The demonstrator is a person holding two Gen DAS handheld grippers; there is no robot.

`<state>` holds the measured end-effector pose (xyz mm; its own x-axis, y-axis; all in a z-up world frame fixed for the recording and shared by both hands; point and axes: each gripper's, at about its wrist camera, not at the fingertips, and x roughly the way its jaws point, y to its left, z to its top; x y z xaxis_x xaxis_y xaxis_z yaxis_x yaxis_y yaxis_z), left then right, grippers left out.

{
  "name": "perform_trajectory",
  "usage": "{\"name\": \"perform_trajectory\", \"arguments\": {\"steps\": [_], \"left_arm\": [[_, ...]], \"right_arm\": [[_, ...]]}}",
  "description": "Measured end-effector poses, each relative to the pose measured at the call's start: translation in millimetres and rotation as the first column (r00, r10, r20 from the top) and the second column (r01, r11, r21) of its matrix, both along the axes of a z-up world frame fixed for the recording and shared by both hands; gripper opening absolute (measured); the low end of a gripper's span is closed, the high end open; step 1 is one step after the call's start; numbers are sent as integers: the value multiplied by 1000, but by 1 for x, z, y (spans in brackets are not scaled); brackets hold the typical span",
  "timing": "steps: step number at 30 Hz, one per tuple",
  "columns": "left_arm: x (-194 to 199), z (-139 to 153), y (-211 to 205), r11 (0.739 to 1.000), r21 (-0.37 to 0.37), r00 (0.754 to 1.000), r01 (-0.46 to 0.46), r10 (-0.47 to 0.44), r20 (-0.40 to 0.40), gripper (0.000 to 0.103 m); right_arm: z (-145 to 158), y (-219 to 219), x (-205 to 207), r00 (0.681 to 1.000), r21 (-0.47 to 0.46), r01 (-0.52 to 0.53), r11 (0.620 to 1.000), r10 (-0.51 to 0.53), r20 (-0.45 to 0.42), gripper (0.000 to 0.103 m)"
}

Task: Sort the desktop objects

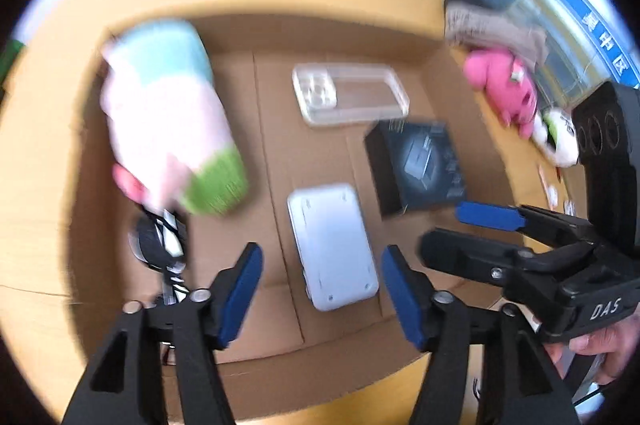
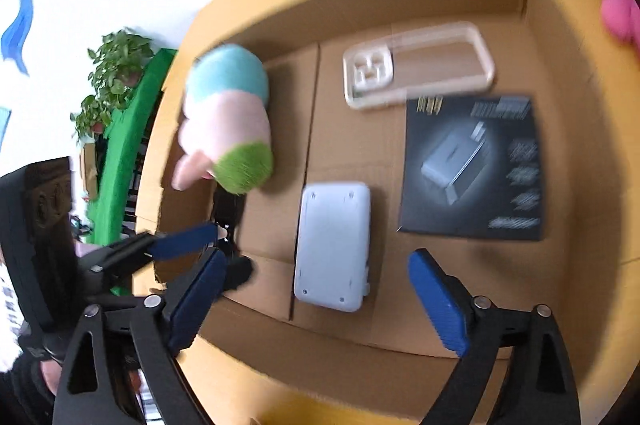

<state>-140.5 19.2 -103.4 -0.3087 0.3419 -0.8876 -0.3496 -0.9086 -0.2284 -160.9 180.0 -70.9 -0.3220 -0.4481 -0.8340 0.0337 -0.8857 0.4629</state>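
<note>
An open cardboard box (image 1: 240, 325) (image 2: 568, 265) holds a pastel plush toy (image 1: 168, 121) (image 2: 228, 121), a clear phone case (image 1: 350, 97) (image 2: 416, 65), a black product box (image 1: 416, 165) (image 2: 472, 169), a white power bank (image 1: 332, 245) (image 2: 334, 245) and a black strap item (image 1: 160, 241) (image 2: 228, 209). My left gripper (image 1: 322, 295) is open and empty above the box's near side; it also shows in the right wrist view (image 2: 200, 249). My right gripper (image 2: 316, 305) is open and empty above the power bank; it also shows in the left wrist view (image 1: 476, 229).
A pink plush (image 1: 504, 85) (image 2: 620, 13) and a white-and-green toy (image 1: 556, 137) lie outside the box on the yellow table (image 1: 36, 185). A grey cloth (image 1: 488, 25) lies behind them. A potted plant (image 2: 116, 73) and a green panel (image 2: 132, 145) stand to the left.
</note>
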Motion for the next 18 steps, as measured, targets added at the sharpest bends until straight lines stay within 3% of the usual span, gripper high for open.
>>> {"name": "perform_trajectory", "arguments": {"steps": [4, 7, 12, 18], "left_arm": [[23, 58, -15, 996, 34, 981, -77, 82, -175, 77], [33, 92, -22, 992, 35, 956, -119, 124, -266, 77], [54, 122, -36, 982, 20, 924, -186, 182, -335, 77], [80, 133, -54, 975, 57, 905, -215, 221, -364, 77]], "right_arm": [[56, -9, 23, 990, 173, -24, 985, 47, -131, 103], [82, -17, 41, 984, 251, -7, 968, 52, -171, 103], [103, -24, 67, 982, 313, 8, 950, 51, -181, 103], [120, -32, 92, 979, 349, 21, 937, 52, -197, 103]]}}
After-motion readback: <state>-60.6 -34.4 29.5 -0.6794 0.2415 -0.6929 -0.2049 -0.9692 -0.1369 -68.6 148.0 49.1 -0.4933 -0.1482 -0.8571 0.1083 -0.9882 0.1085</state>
